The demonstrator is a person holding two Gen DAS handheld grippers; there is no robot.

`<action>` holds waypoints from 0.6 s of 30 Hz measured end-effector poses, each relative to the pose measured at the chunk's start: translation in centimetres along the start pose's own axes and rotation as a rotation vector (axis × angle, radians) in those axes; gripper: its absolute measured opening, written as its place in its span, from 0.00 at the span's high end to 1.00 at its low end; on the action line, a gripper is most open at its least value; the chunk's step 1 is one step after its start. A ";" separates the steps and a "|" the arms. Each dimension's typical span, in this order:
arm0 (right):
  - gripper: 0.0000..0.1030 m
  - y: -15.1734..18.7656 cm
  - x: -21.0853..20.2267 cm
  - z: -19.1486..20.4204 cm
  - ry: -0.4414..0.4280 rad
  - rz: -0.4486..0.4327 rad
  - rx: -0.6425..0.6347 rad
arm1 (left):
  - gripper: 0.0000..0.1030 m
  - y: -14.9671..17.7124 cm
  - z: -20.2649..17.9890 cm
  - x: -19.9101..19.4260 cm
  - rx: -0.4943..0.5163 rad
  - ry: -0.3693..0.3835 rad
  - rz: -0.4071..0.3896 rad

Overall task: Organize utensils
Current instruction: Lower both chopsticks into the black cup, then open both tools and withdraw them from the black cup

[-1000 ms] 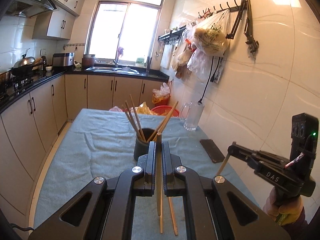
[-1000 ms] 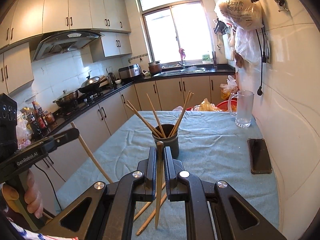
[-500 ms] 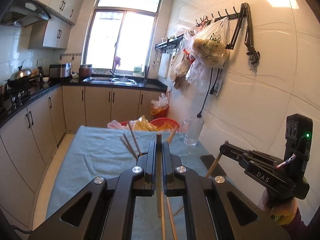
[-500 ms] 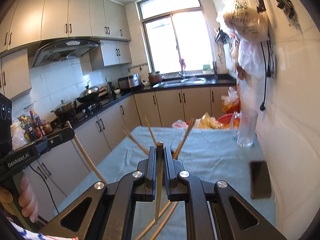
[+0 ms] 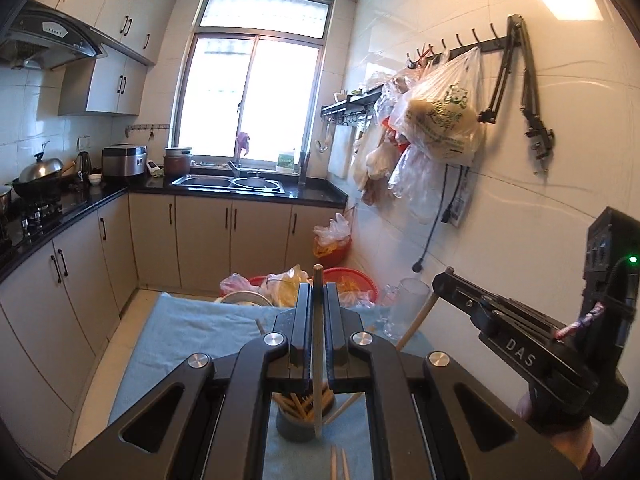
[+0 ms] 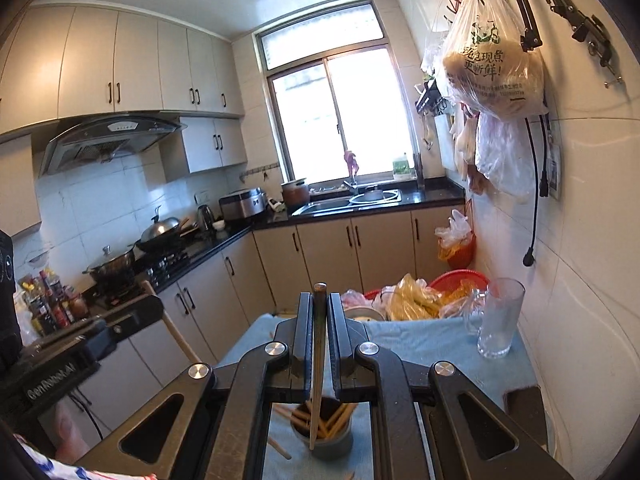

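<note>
My left gripper [image 5: 318, 292] is shut on a wooden chopstick [image 5: 317, 360] that hangs nearly upright, its lower tip beside the rim of a dark cup [image 5: 296, 428]. The cup holds several chopsticks and stands on the blue cloth below the jaws. My right gripper [image 6: 320, 300] is shut on a second chopstick [image 6: 318, 380], whose tip hangs over the same cup [image 6: 330, 442]. Each gripper shows in the other's view: the right gripper [image 5: 446, 280] with its slanted chopstick [image 5: 416, 320], and the left gripper [image 6: 150, 308] with its own chopstick [image 6: 176, 332].
Two loose chopsticks [image 5: 338, 464] lie on the blue cloth [image 5: 188, 332] in front of the cup. A glass mug [image 6: 498, 320] and a dark phone [image 6: 524, 404] sit near the tiled wall on the right. A red basin [image 6: 460, 280] with bags lies beyond the table's far edge.
Both grippers have risen and moved forward with their chopsticks. The cup, once ahead of the jaws, now sits below them. Both grips stay the same.
</note>
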State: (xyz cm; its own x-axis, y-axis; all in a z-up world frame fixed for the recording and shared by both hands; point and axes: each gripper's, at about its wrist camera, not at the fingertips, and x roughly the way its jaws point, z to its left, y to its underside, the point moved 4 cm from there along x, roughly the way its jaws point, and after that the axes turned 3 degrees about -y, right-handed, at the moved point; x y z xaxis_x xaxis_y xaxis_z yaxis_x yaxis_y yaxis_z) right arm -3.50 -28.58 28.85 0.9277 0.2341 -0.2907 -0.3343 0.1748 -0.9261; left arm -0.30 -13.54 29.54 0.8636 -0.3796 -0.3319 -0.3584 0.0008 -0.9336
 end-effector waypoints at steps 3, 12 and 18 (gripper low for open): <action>0.93 -0.1 1.4 -0.2 0.038 -0.020 -0.023 | 0.95 -0.2 0.0 2.2 0.005 -0.022 0.005; 0.93 3.5 5.9 -2.4 0.043 0.095 0.022 | 0.95 2.2 1.5 7.9 -0.021 -0.065 0.104; 0.92 5.7 7.8 -3.7 0.036 0.160 0.052 | 0.95 3.3 2.4 8.6 -0.061 -0.051 0.140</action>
State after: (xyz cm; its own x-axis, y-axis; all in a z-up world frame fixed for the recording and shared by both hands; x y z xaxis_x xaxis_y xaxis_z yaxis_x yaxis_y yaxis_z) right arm 2.50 -29.26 20.45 0.8671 0.2287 -0.4424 -0.4853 0.1878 -0.8540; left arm 6.84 -14.61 23.29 0.8198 -0.3327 -0.4660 -0.4961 -0.0063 -0.8682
